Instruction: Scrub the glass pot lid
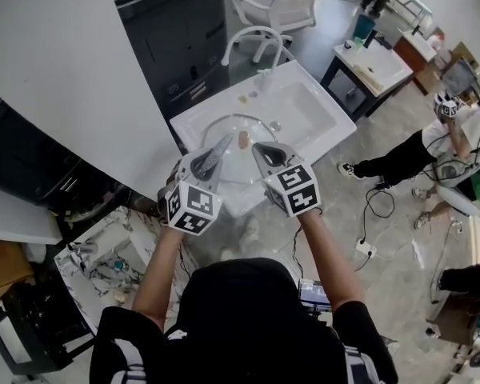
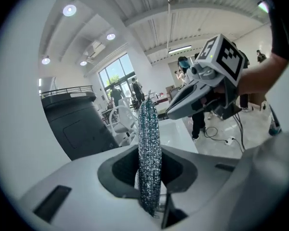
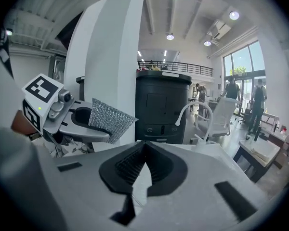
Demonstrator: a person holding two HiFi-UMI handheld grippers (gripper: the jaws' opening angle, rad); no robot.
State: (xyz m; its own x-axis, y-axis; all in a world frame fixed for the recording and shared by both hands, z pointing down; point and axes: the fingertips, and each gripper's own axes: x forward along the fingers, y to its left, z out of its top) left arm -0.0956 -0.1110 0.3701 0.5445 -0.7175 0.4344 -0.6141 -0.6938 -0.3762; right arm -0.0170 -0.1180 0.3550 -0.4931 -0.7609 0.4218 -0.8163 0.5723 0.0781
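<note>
Head view: the glass pot lid (image 1: 240,162), clear, round and domed, shows over the white sink's (image 1: 320,114) near-left part. Left fingers (image 1: 213,157) pinch a glittery scourer (image 2: 149,148); right fingers (image 1: 272,155) are pressed together.

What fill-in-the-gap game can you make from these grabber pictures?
The sparkly scrubber is pinched by the ____ gripper.
A curved tap stands at the white ____ below both grippers.
The right gripper has its jaws ____.
Missing words: left; sink; shut.
</note>
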